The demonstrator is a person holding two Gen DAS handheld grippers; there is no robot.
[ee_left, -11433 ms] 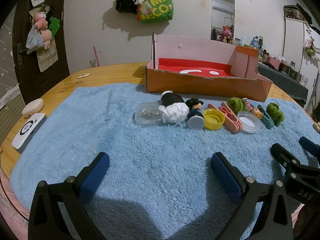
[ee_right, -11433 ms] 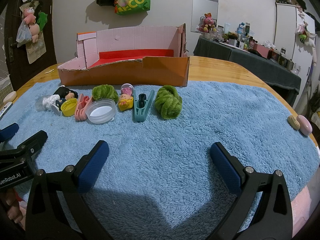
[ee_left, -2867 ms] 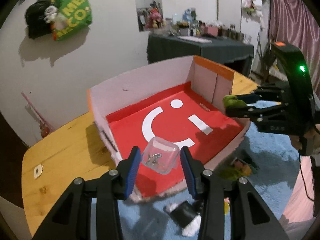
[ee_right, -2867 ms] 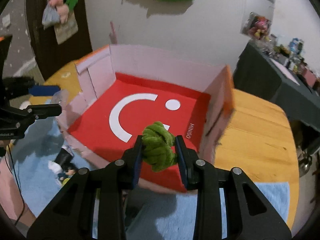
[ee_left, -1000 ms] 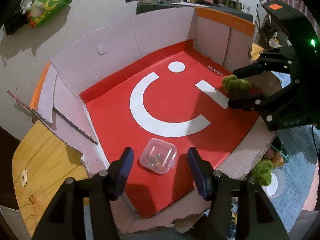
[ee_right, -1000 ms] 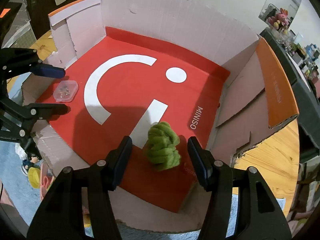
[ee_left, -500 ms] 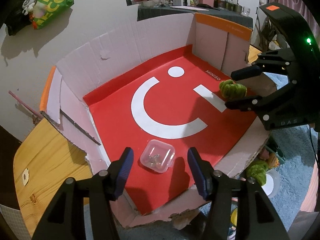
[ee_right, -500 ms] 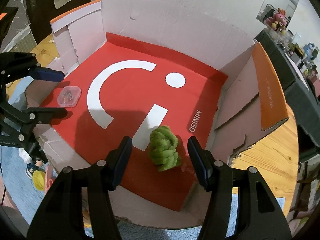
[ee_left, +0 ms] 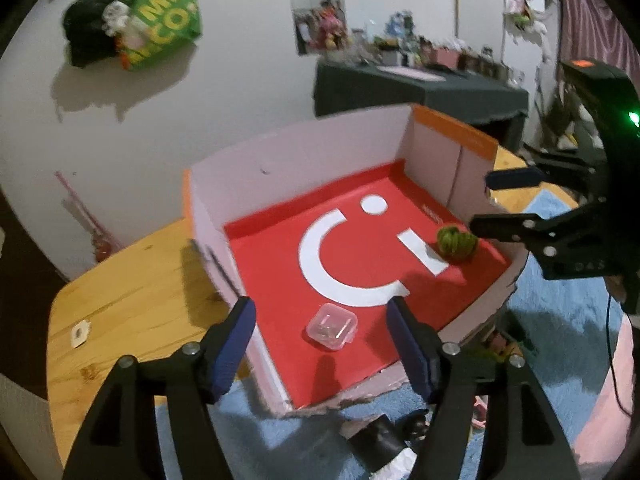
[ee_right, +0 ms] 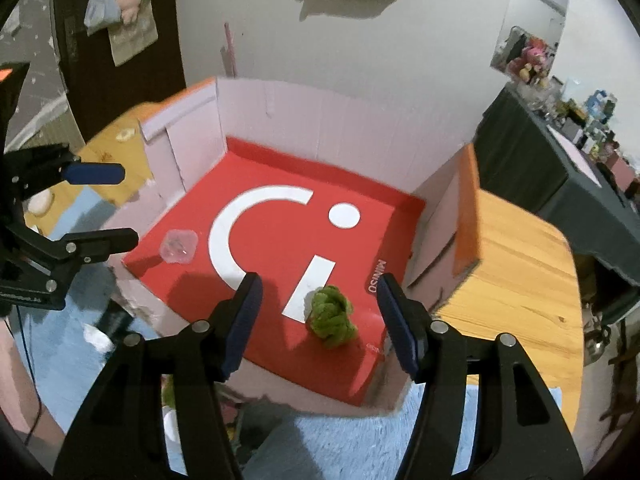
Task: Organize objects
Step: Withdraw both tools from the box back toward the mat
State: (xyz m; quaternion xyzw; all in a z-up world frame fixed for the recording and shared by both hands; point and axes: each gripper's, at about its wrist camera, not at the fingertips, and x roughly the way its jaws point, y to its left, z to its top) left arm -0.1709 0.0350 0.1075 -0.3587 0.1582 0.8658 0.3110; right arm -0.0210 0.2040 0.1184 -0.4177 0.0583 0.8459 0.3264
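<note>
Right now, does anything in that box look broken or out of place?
The cardboard box looks worn: its near edge is torn and ragged, and a side flap leans outward. The clear plastic case and the green yarn ball simply lie on the red floor, apart from each other, with nothing spilled.

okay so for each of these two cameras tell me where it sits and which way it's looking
Left wrist: on the left gripper, looking down over the box's near left corner at the clear case; its open fingers show, and the right gripper at right.
Right wrist: on the right gripper, looking down at the green yarn ball; its open fingers show, left gripper at left.
Shared: box, case, yarn ball.
</note>
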